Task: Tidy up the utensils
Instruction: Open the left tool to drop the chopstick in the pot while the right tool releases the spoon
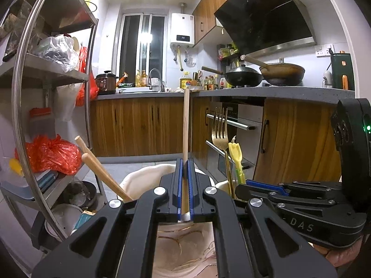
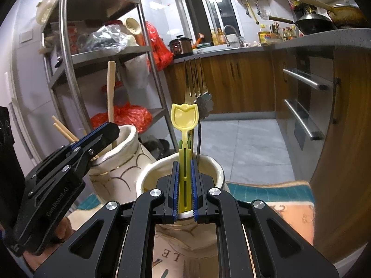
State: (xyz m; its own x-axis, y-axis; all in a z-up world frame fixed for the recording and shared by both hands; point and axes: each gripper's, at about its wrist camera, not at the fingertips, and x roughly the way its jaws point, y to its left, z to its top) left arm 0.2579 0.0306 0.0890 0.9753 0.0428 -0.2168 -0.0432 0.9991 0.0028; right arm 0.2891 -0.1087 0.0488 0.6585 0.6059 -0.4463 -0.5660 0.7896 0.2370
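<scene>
Now your left gripper (image 1: 184,185) has its jaws clenched on a wooden chopstick (image 1: 186,125) above the scalloped vase (image 2: 120,171). Beside that vase, your right gripper (image 2: 184,185) grasps a yellow spoon (image 2: 184,120) in the cup (image 2: 148,178), alongside a fork (image 2: 194,85). Neither is released yet.

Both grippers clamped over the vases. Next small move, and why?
Probably open the left gripper: its wooden stick stands upright in the cream scalloped vase. The right gripper holds the yellow tulip-shaped plastic spoon in the second cream vase.

"DAS" on right tongs (image 1: 264,188)
</scene>
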